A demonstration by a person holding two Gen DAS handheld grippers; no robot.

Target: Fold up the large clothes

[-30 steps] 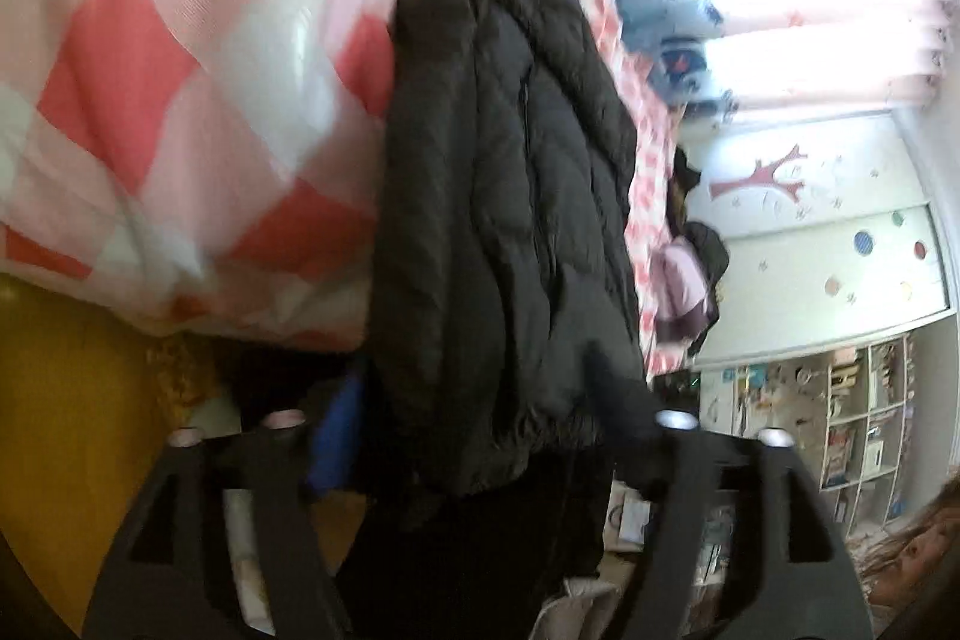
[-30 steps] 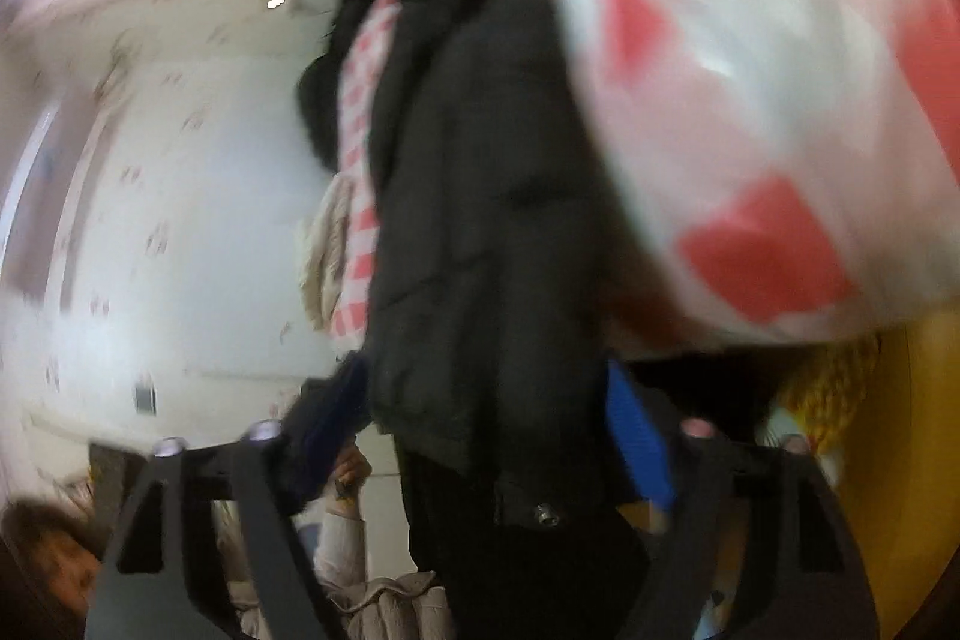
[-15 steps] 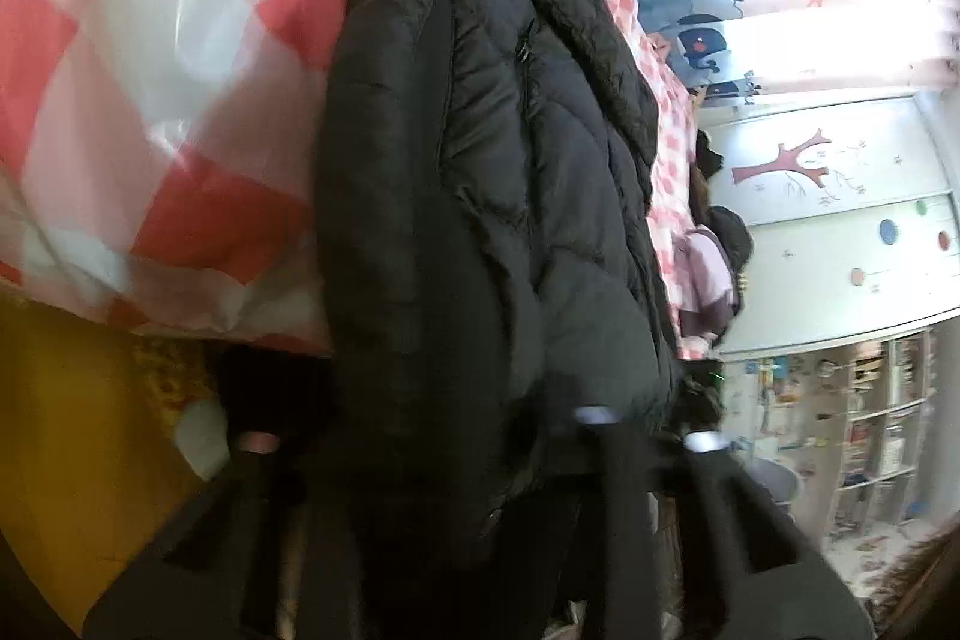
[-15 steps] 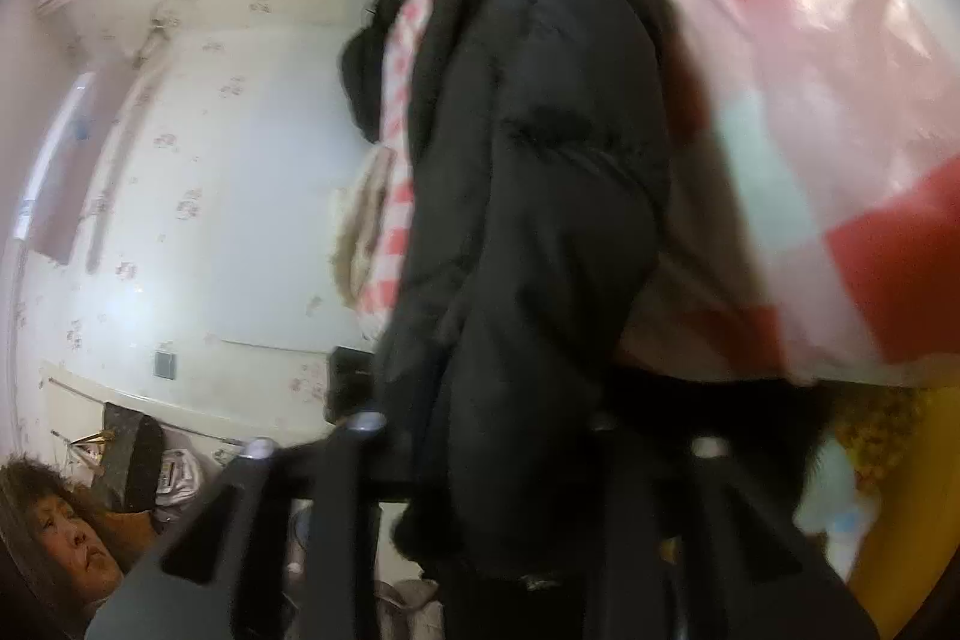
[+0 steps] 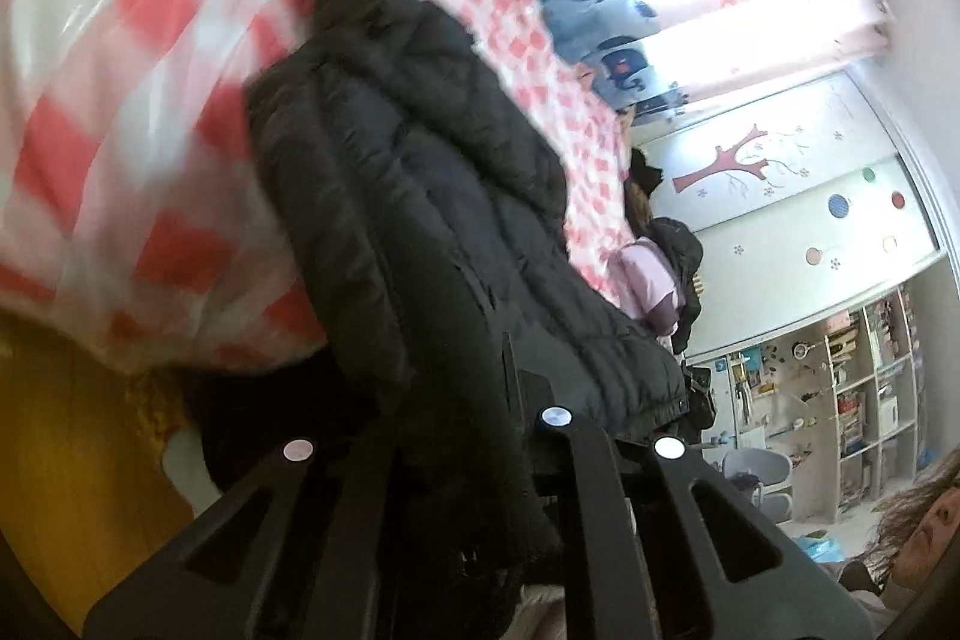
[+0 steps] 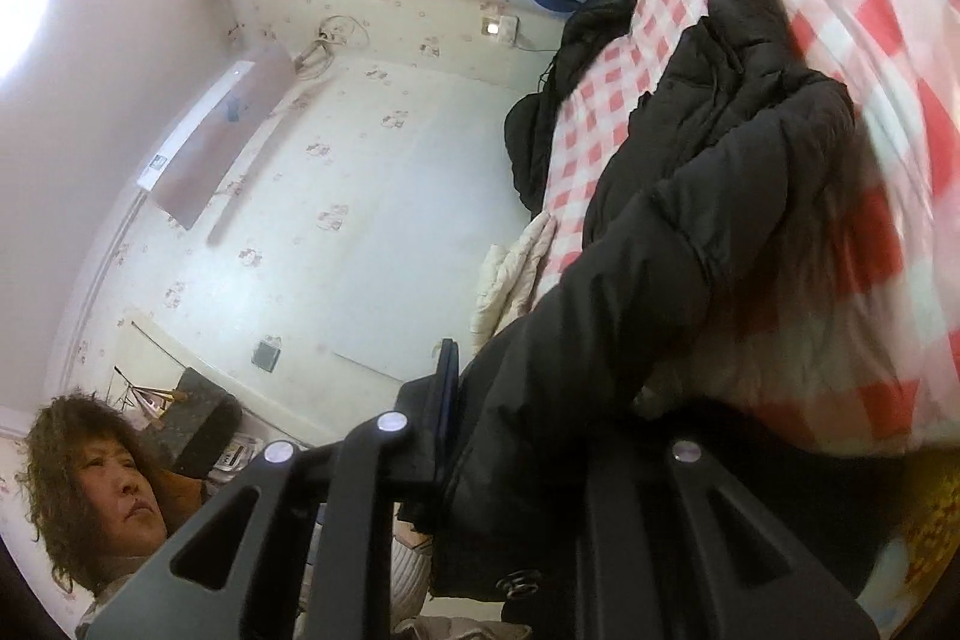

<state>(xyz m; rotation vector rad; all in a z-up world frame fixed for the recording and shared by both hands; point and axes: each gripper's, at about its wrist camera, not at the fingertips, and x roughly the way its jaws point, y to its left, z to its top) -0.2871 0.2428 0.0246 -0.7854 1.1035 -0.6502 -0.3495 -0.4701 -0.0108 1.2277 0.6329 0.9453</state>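
Note:
A black quilted puffer jacket [image 5: 420, 172] lies lengthwise on a bed with a red-and-white checked cover [image 5: 120, 100], its hem hanging toward me. My left gripper [image 5: 474, 400] is shut on one side of that hem, and dark fabric fills the gap between the fingers. In the right wrist view the same jacket [image 6: 720, 160] bunches up over the checked cover [image 6: 870, 40]. My right gripper [image 6: 528, 418] is shut on the other side of the hem. Its blue pad [image 6: 447, 400] presses the cloth, and the far finger is hidden behind the jacket.
A dark garment [image 6: 540, 130] and a cream quilted one [image 6: 510, 274] hang off the far bed edge. A pink garment [image 5: 648, 286] lies at the other side. Shelves [image 5: 852, 400] and a decorated wardrobe [image 5: 780, 196] stand beyond. A person's head [image 6: 90, 484] is close by.
Both grippers went from open around the jacket's hem to shut on it, then rose. The hem has come up with them and the jacket now slants across both views.

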